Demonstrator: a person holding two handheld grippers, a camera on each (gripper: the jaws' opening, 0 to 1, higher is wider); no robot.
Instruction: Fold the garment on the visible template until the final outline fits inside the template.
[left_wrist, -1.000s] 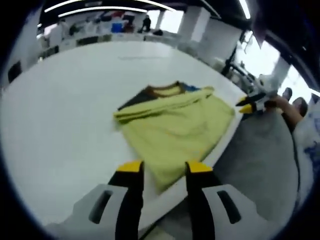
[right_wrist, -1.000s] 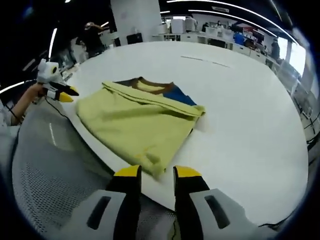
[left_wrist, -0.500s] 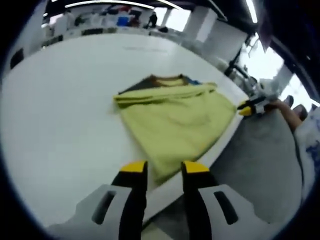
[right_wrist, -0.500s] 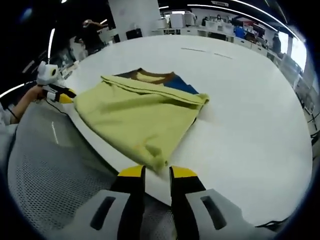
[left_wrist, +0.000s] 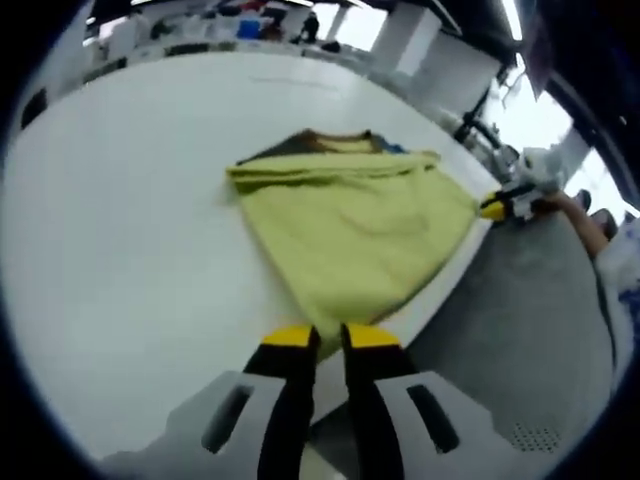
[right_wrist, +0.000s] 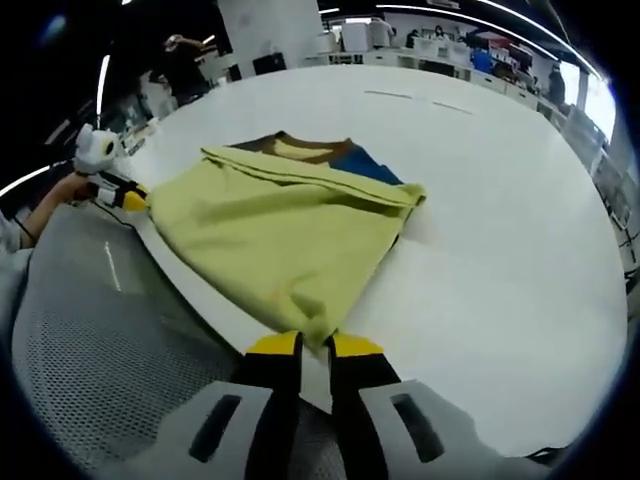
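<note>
On the white table (left_wrist: 110, 230) lies the garment (left_wrist: 350, 225), a yellow-green top folded so that a doubled band runs across its far side, with a brown collar (left_wrist: 335, 140) and a strip of blue cloth (left_wrist: 392, 148) showing beyond that band. Its cloth is fairly flat, with soft creases, and it narrows toward the near corners.

In the left gripper view the left gripper (left_wrist: 318, 336) has its yellow-tipped jaws nearly together at the garment's near corner, right at the table edge; whether cloth is pinched between them cannot be told. At the garment's other near corner, by the same edge, the right gripper (left_wrist: 495, 207) comes in, held by a hand (left_wrist: 570, 208).

In the right gripper view the garment (right_wrist: 280, 230) reaches the table (right_wrist: 500, 230) edge, and the right gripper (right_wrist: 315, 345) has its jaws drawn close with the garment's corner running down between the tips, seemingly clamped on it. The left gripper (right_wrist: 125, 197) sits at the far near-side corner, held by a hand (right_wrist: 60, 190).

The garment's near edge runs along the table edge, slightly over it. Beyond and to the sides of it the tabletop is broad and bare white. Off the near edge lies grey mesh fabric (right_wrist: 100, 340).
</note>
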